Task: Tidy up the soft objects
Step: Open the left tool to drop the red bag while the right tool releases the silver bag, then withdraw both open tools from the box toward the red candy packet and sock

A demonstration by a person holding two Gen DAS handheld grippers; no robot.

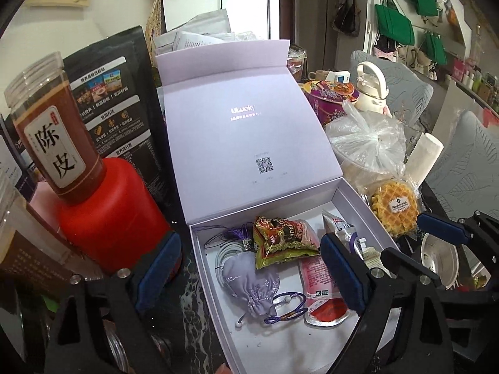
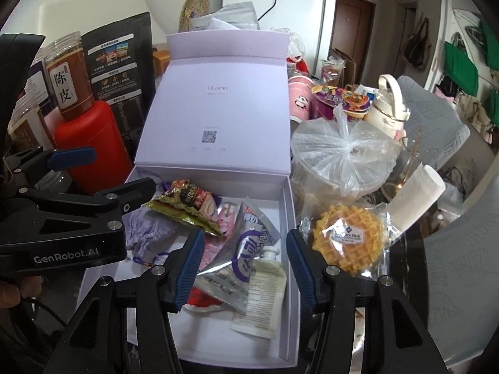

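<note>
Matt lilac card box (image 1: 274, 205); cloth pouch (image 1: 249, 283); glossy foil packets (image 2: 249, 243); crinkly clear plastic bag (image 2: 340, 152); glossy red bottle (image 1: 115, 215).

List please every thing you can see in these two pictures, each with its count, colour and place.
box: one, pale lilac, centre, lid standing open
drawstring pouch: one, lilac, in box, left part
snack packet: one, green and red, in box, partly over the pouch
red sachet: one, in box, flat on the bottom
silver sachet: one, purple print, in box, right part
small tube: one, whitish, in box, near right wall
wrapped waffle: one, yellow, on table right of box
clear plastic bag: one, behind waffle
red canister: one, left of box
amber jar: one, on top of canister
left gripper: one, black with blue pads, open over box
right gripper: one, same colours, open over box
</note>
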